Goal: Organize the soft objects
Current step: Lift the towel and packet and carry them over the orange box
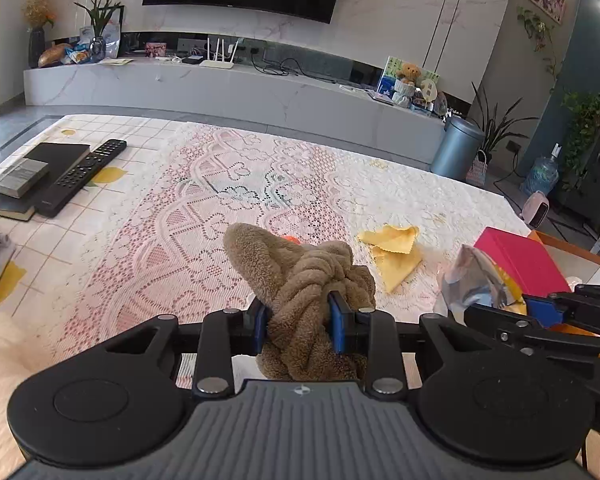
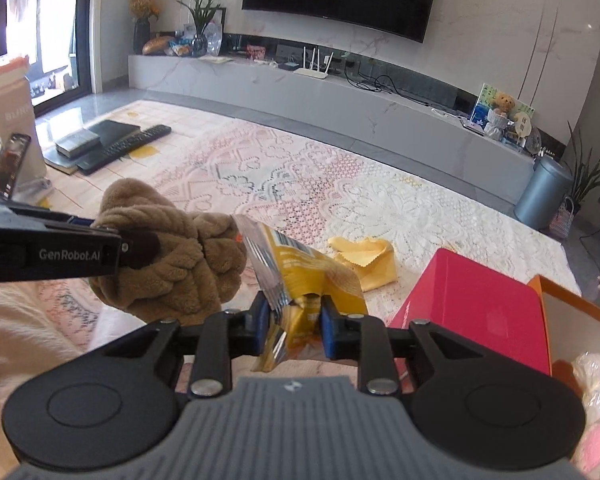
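Left tool (image 1: pixel 300 322) grips brown towel (image 1: pixel 300 280), seemingly pointing up-left.

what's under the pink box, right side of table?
The pink box lies across the rim of an orange tray, with its left end over the lace tablecloth. Whatever lies directly beneath it is covered.

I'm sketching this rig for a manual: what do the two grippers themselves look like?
Both match: the left gripper and right gripper have black linkage arms with silver pivot pins, blue finger pads, two round black discs and a ribbed grey body. The left one's side, in the right wrist view, reads "GenRobot.AI" in white.
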`<state>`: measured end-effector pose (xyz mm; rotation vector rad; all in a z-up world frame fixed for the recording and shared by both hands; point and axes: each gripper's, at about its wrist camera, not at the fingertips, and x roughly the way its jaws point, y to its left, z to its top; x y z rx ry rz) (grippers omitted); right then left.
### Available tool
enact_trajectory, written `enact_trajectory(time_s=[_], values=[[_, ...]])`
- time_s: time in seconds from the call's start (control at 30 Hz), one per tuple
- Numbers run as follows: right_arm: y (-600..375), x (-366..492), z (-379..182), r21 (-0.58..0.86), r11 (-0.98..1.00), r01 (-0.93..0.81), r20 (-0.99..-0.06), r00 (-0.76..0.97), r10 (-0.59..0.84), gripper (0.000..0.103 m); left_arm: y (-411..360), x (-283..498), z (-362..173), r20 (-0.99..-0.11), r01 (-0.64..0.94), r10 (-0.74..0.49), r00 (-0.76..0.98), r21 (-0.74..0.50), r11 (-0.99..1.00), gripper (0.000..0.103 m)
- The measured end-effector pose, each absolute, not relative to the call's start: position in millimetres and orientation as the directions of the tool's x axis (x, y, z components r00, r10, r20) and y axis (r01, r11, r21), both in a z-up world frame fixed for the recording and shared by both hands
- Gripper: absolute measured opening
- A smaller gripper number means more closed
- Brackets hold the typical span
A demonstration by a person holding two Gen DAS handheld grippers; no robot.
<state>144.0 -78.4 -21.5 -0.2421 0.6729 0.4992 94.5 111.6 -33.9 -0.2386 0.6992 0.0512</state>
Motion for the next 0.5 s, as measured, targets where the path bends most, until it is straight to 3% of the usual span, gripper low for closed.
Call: enact_trajectory(time_s=[0.5], values=[[-140.0, 74.1, 24.0, 0.018, 0.885, -0.464, -0.549, 0.736, 0.397, 0.025, 77.1, 38.1, -2.8, -0.587, -0.075, -0.083, 0.805, -0.239, 0.968, 0.035]])
